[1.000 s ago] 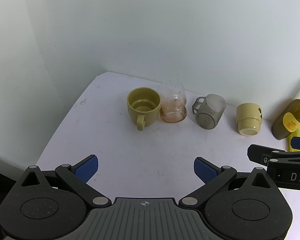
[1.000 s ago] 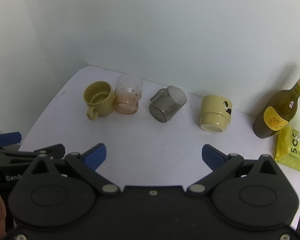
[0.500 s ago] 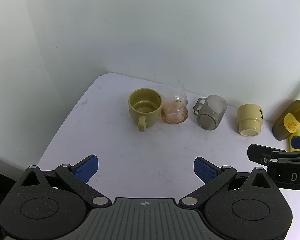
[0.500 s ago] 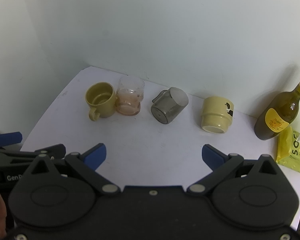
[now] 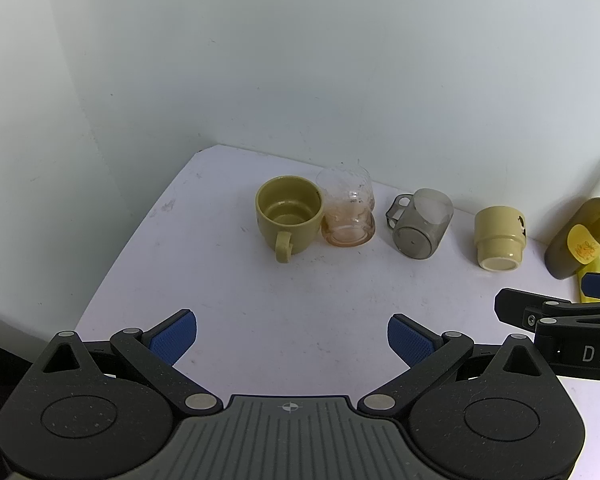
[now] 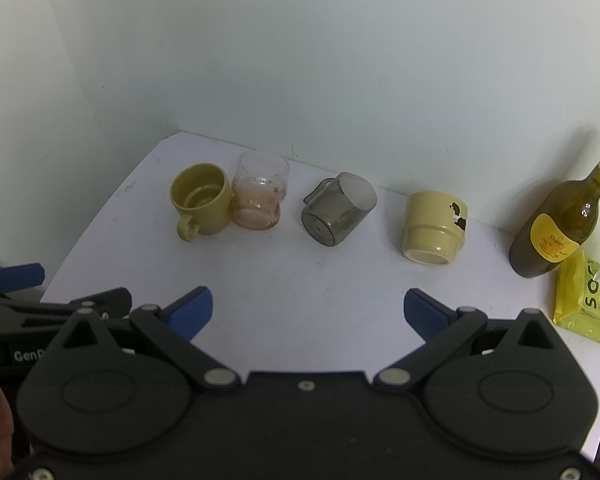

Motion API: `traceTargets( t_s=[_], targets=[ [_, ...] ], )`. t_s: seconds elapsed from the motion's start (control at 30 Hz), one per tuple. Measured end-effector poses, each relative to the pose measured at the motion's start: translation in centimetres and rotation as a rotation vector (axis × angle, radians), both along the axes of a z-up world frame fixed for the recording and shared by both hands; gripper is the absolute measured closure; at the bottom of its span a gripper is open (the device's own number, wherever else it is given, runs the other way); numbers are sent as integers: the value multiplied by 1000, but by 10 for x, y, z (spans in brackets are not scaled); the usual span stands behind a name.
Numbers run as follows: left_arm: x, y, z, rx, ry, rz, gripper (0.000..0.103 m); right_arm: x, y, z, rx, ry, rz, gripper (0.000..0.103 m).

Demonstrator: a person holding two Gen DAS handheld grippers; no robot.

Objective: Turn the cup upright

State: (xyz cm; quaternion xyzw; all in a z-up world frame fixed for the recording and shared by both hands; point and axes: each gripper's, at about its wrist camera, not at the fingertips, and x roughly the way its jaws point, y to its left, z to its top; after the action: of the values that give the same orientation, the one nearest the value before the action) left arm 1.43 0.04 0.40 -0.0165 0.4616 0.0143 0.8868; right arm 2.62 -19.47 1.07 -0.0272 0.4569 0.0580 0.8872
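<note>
Four cups stand in a row near the back wall on the white table [image 5: 300, 296]. An olive mug [image 5: 288, 214] [image 6: 200, 204] and a clear pinkish glass [image 5: 348, 212] [image 6: 262, 196] are upright. A grey translucent cup [image 5: 420, 224] [image 6: 338, 208] lies on its side, its base toward me. A cream cup [image 5: 499, 236] [image 6: 434, 226] lies tilted on its side, base toward me. My left gripper [image 5: 292, 338] is open and empty, well short of the cups. My right gripper [image 6: 308, 308] is open and empty, also short of them.
A dark green wine bottle [image 6: 560, 224] [image 5: 580, 240] stands at the right by the wall. A yellow packet [image 6: 584, 296] lies in front of it. The table's left edge and front right edge are close to the grippers.
Both grippers have drawn back slightly and shifted; the cups appear a little smaller and further right in both views. Nothing on the table has moved.
</note>
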Motion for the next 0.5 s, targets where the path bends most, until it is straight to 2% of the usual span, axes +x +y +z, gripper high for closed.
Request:
traceTargets(
  t_s=[0.5],
  targets=[
    [-1, -1, 0, 3, 3, -2, 0, 1, 0, 0, 1, 2, 0, 0]
  ],
)
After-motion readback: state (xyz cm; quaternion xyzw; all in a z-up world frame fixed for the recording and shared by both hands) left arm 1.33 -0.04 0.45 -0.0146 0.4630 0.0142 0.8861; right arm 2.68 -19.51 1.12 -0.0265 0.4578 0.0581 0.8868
